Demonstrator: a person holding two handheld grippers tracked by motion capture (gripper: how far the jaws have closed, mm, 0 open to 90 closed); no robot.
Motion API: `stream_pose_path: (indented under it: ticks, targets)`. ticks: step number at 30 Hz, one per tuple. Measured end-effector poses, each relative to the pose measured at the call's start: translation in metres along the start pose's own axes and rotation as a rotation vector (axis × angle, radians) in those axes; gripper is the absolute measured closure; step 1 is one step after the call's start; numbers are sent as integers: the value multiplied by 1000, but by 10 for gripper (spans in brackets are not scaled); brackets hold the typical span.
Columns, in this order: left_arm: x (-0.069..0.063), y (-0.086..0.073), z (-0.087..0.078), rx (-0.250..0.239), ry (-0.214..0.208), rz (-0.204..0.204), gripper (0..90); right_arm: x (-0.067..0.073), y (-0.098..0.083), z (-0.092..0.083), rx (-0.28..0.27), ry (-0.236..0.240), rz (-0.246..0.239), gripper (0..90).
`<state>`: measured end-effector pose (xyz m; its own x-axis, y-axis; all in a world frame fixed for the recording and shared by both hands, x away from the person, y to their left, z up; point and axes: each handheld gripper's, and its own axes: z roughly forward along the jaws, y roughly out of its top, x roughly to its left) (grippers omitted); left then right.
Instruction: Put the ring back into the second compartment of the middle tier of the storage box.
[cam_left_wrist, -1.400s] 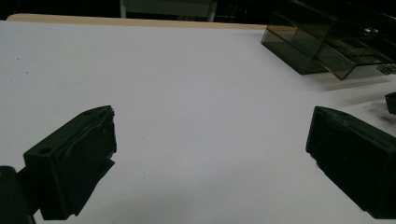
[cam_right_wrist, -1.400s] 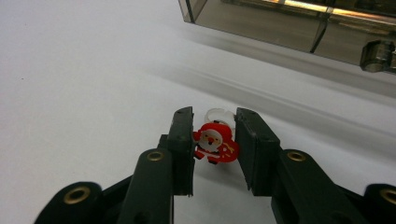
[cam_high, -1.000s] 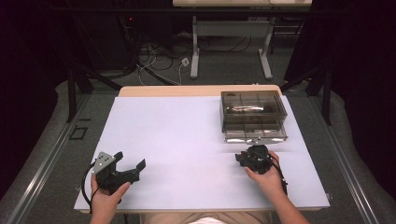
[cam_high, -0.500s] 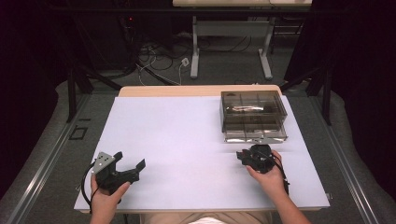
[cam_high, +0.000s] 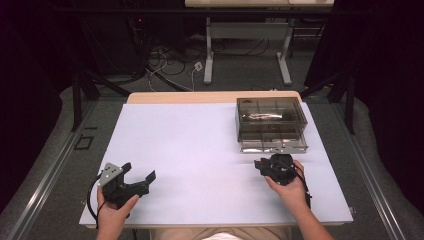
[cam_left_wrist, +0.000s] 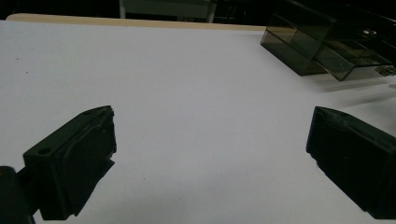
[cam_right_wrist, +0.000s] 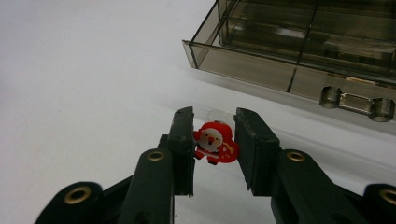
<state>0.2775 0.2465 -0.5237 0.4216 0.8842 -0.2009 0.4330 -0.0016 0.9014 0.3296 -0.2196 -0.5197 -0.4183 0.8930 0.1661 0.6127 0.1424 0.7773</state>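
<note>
Holding a small Santa figure in the right tongs, we have it just in front of the smoked plastic drawer box, near the pulled-out lower drawer. The right tongs are clamped on the Santa figure, one pad on each side of it. The left tongs stand wide apart with nothing between them, well to the left of the drawer box, low over the white tabletop.

We judge the step in hand to be carrying the figure to the open drawer. To do it well, we would keep the squeeze steady, lift the figure clear of the drawer's front wall, bring it over one compartment, and only then let go low, so it does not bounce out. The grip looks narrow, so a quick turn of the wrist could twist the piece loose.

The figure is flat-looking, glossy, red and white, with rounded edges; it seems to sit on a clear part that we cannot make out well. The drawer box is translucent grey-brown, hard and straight-walled, with thin dividers and a moulded pull on the drawer front. The tabletop is matte and smooth.
</note>
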Motion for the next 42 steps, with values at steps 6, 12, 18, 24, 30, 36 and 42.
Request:
stream_pose_path:
  ticks: [6,12,18,24,30,36,42]
  targets:
    - [0,0,0,-5,-3,-5,16,0,3,-5,-19,1,-2,686]
    - [0,0,0,-9,0,-10,14,-1,9,-13,-35,-6,7,687]
    - [1,0,0,-10,-8,-4,2,-2,16,-20,-51,-1,15,687]
    - [0,0,0,-9,-15,0,2,1,22,-24,-55,4,10,687]
    - [0,0,0,-10,-17,2,2,2,30,-26,-46,-7,-10,687]
    - [1,0,-1,-16,-24,-4,2,0,44,-31,-42,-11,-16,687]
    - [1,0,-1,-15,-23,2,2,-1,56,-34,-36,-10,-23,686]
